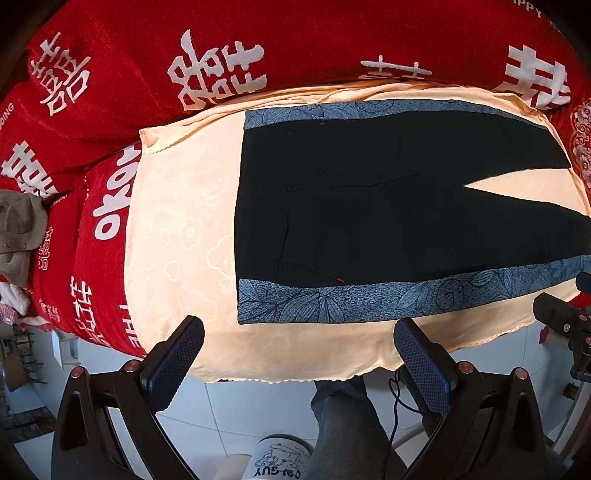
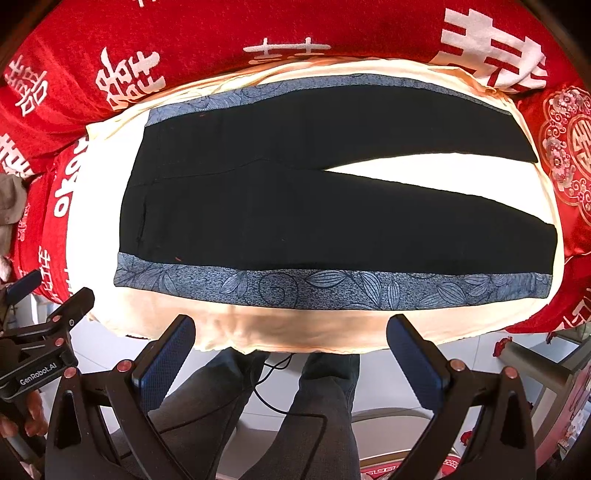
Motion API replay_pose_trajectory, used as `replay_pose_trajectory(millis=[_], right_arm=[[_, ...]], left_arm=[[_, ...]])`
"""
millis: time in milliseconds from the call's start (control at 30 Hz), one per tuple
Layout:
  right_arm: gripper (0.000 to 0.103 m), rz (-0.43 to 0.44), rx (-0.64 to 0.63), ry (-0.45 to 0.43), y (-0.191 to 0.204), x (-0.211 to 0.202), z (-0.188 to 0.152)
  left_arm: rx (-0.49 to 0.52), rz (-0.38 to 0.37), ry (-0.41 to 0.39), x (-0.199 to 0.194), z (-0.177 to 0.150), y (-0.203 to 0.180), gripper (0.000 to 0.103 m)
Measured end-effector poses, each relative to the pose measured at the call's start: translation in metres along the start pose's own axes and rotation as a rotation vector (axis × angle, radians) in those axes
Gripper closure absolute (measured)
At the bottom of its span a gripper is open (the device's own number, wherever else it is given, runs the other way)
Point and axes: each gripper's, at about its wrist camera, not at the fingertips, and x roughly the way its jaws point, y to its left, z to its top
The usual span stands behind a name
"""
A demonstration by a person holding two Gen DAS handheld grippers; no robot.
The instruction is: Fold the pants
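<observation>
Black pants (image 1: pixel 369 206) (image 2: pixel 295 206) with blue leaf-patterned side stripes lie flat and spread out on a cream cloth (image 1: pixel 177 236) (image 2: pixel 332 328), waistband to the left, legs splayed to the right. My left gripper (image 1: pixel 299 343) hangs open over the cloth's near edge, below the waist end, holding nothing. Over the same edge, my right gripper (image 2: pixel 291 336) is open too, below the middle of the near stripe (image 2: pixel 332 290). The left gripper's body (image 2: pixel 40 354), held by a hand, shows at the left of the right wrist view.
A red blanket (image 1: pixel 147 44) (image 2: pixel 221 33) with white characters surrounds the cloth. A khaki garment (image 1: pixel 18 229) lies at the far left. A person's legs (image 2: pixel 317 410), a black cable (image 2: pixel 269 369) and a white tiled floor sit below the bed edge.
</observation>
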Motion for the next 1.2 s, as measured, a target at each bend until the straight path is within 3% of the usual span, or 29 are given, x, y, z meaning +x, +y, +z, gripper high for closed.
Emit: replay_pose_trajectory(millis=[533,800,1033,1200], right_arm=[[0.000,0.038,-0.051,-0.001,-0.009,-0.006,0.009],[0.000,0.077,-0.099,0.012,-0.050,-0.013,0.004],[0.000,0.107,-0.103,0.040,-0.080,-0.002,-0.002],[0.000,0.222,-0.039,0.032,-0.083,-0.004,-0.004]], left_arm=[[-0.064,0.044,-0.005,-0.014,0.003,-0.017,0.000],[-0.197,0.041,0.011,-0.024,-0.013,-0.044,0.000],[-0.240,0.023,0.035,-0.023,-0.031,-0.057,0.000],[-0.276,-0.015,0.000,-0.016,-0.036,-0.033,0.000]])
